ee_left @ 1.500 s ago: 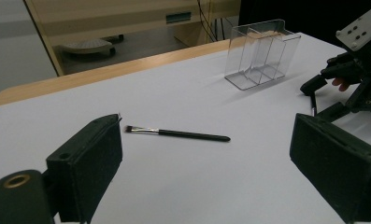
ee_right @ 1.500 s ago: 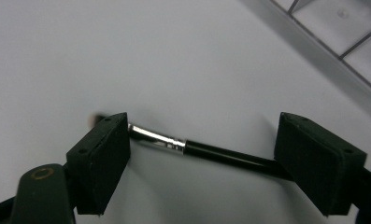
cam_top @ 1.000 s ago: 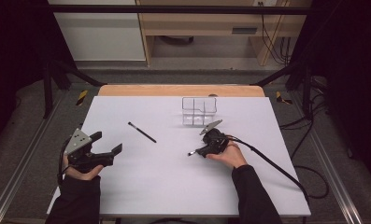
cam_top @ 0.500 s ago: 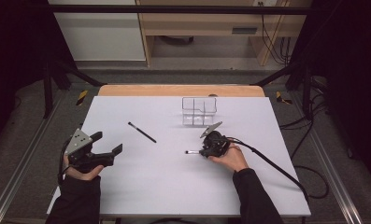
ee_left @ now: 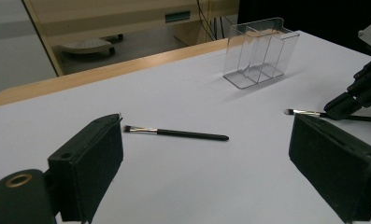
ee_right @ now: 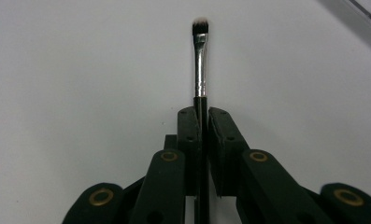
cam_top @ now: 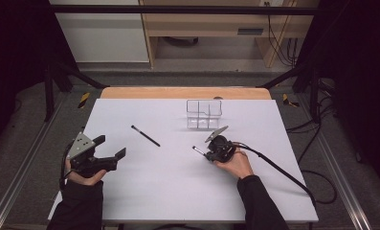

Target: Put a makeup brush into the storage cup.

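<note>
My right gripper (cam_top: pixel 207 154) is low over the white table right of centre, shut on the black handle of a small makeup brush (ee_right: pixel 200 51). Its jaws have just been closing on that handle. The silver ferrule and dark bristles stick out ahead of the jaws. A second black brush (cam_top: pixel 145 135) lies flat left of centre. It also lies ahead of my left gripper (ee_left: pixel 206 154), whose jaws stand wide apart with nothing between them. That left gripper (cam_top: pixel 112 145) hovers near the table's left edge. A clear plastic organiser (cam_top: pixel 204 114) with compartments stands upright behind the right gripper.
A wooden strip (cam_top: pixel 185 93) runs along the table's (cam_top: pixel 178 191) far edge. The right gripper's cable (cam_top: pixel 278 167) trails to the right across the table. Metal frame rails (cam_top: pixel 25 163) flank the table on both sides.
The right gripper's jaws have closed on the brush handle. The held brush's bristle end has swung from pointing toward the near left to pointing toward the far left. The left gripper has stayed still.
</note>
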Action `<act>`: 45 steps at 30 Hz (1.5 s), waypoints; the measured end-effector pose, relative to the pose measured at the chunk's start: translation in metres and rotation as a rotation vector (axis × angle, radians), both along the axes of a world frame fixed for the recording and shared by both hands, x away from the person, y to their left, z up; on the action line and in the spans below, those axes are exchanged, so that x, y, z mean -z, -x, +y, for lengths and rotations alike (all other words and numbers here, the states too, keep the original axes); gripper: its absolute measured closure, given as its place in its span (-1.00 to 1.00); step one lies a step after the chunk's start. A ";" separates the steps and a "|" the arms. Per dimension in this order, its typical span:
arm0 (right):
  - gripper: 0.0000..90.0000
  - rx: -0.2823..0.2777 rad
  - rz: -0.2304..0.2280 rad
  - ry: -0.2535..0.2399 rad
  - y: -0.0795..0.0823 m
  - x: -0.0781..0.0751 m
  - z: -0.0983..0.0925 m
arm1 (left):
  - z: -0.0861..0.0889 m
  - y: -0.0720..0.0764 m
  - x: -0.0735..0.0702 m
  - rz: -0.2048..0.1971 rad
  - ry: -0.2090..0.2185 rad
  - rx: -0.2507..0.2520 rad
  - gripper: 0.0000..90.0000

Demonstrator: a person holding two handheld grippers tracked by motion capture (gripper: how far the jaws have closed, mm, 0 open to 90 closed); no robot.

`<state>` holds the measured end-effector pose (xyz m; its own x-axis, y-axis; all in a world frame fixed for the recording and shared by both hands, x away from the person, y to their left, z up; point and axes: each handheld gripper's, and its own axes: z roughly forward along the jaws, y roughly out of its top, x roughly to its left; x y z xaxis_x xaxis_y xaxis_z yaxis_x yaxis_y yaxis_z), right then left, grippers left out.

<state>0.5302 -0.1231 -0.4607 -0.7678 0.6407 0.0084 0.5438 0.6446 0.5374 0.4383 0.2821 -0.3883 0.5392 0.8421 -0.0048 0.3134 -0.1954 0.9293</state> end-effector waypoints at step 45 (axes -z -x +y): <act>0.59 -0.101 0.185 0.262 -0.020 -0.022 0.033 | -0.001 0.000 0.000 0.004 -0.001 0.007 -0.78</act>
<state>0.5501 -0.0903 -0.4389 -0.8286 0.5598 -0.0016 0.5425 0.8037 0.2444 0.4388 0.2814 -0.3884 0.5448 0.8386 -0.0059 0.3156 -0.1985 0.9279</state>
